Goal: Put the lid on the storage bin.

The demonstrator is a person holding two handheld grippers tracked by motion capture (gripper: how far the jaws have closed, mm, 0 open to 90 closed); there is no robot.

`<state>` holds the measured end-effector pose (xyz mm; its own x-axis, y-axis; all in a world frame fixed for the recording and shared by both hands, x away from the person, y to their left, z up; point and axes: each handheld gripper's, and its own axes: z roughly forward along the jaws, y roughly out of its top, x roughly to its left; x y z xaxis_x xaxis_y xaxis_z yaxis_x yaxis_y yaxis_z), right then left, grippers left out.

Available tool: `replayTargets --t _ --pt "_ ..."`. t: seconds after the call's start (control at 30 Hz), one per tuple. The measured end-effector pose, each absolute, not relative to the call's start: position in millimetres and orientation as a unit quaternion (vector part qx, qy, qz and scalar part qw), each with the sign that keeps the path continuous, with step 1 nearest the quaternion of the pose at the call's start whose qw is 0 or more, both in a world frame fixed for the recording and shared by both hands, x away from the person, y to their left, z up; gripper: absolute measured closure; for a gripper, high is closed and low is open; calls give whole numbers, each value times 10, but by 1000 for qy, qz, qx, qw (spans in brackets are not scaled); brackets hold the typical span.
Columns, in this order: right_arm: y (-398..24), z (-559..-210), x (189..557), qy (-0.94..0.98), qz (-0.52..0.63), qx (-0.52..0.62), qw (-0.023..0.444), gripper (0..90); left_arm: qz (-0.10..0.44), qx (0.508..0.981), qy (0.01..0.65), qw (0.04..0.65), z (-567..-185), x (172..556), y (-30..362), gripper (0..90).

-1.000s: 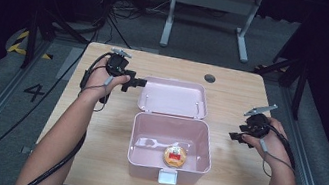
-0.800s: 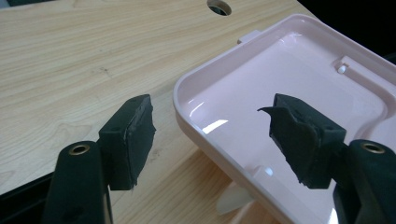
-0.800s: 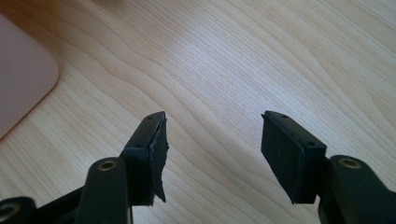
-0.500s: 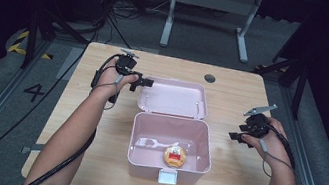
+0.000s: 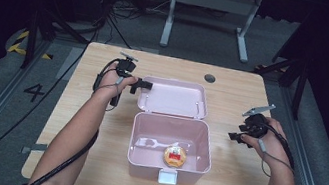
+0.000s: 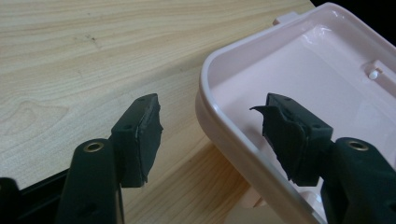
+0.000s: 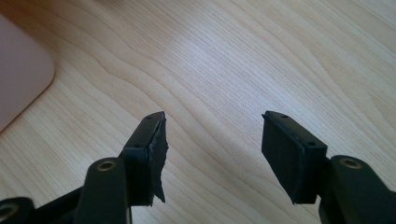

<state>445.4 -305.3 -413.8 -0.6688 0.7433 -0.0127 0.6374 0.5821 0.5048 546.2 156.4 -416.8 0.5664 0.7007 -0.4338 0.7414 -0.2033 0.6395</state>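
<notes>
left gripper (image 6: 212,135) straddles the pink box's open lid (image 6: 299,79) rim – jaws just been closing, not clamped yet – probably to flip it shut; right gripper (image 7: 212,154) idles beside it, jaws apart.

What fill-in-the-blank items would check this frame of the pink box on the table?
1. The left gripper has its jaws on either side of the rim of the open ____, not yet pressing.
2. The round orange snack lies inside the pink ____.
3. The right gripper has its jaws ____ over bare table.
4. The white spoon lies ____ the snack in the high view.

Missing words: lid; box; open; left of
</notes>
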Motion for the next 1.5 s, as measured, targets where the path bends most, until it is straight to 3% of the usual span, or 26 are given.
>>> replayTargets --t 0.27,1.0,1.5 --pt "-3040 -4145 4455 884 234 390 112 406 -34 775 467 424 -4112 5451 1541 602" --pt "-3028 -4131 4448 884 236 386 115 408 44 780 451 431 -3765 5370 1472 676" --pt "-3011 -4111 4438 885 237 383 117 408 76 769 427 470 -3410 5242 1515 723"
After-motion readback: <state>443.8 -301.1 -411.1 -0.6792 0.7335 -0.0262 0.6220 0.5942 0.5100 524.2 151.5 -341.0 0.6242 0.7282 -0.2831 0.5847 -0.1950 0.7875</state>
